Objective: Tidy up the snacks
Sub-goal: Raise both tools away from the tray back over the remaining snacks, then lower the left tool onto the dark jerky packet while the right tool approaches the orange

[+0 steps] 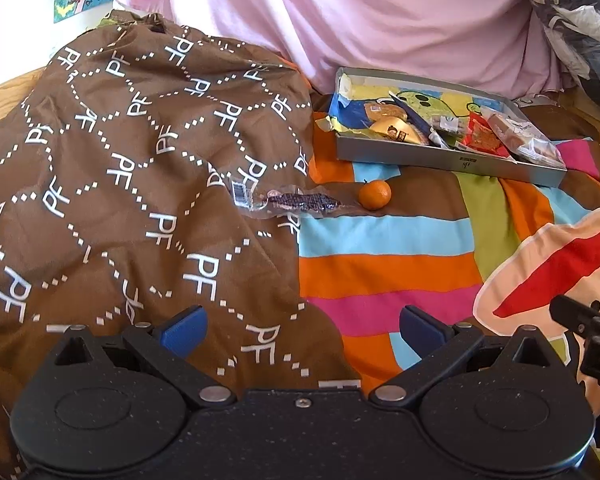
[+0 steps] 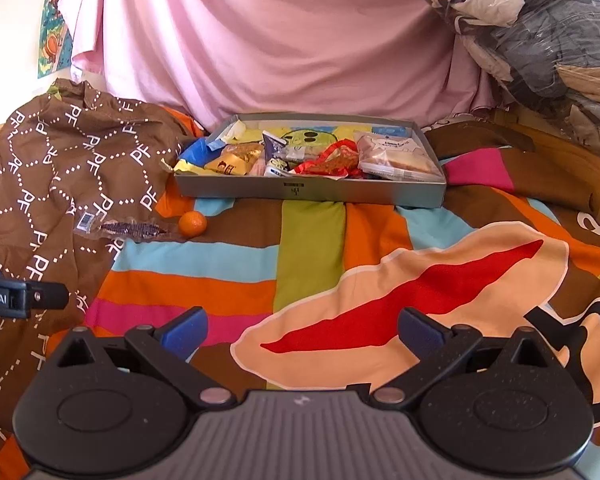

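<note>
Brown cloth (image 1: pixel 132 184) printed with white letters is being seen heaped at the left, overlapping a striped bedspread (image 1: pixel 380 272) of orange, blue, pink and green. On the edge of that cloth a clear-wrapped dark snack (image 1: pixel 300 201) is lying, and just to its right a small orange fruit (image 1: pixel 375 195) is resting on a brown stripe, close to the wrapper's tip. Farther back and to the right, a shallow grey tray (image 1: pixel 440 160) is being shown lying flat on the bedspread; it is being filled with wrapped snacks: a gold packet (image 1: pixel 396 130) toward its left, small pouches in the middle, a red packet (image 2: pixel 336 162), and a clear bag of pale pieces (image 2: pixel 396 158) at its right end. Pink fabric (image 2: pixel 260 48) is draped behind the tray. The left gripper (image 1: pixel 302 326) is being held low over the meeting of cloth and bedspread, its blue-tipped fingers spread wide with nothing between them; the wrapped snack and fruit are lying well ahead of it, the tray beyond to the right. The right gripper (image 2: pixel 302 328) is likewise being held with fingers spread and empty, over the bedspread's peach and red figure, the tray straight ahead and the fruit ahead to the left.
</note>
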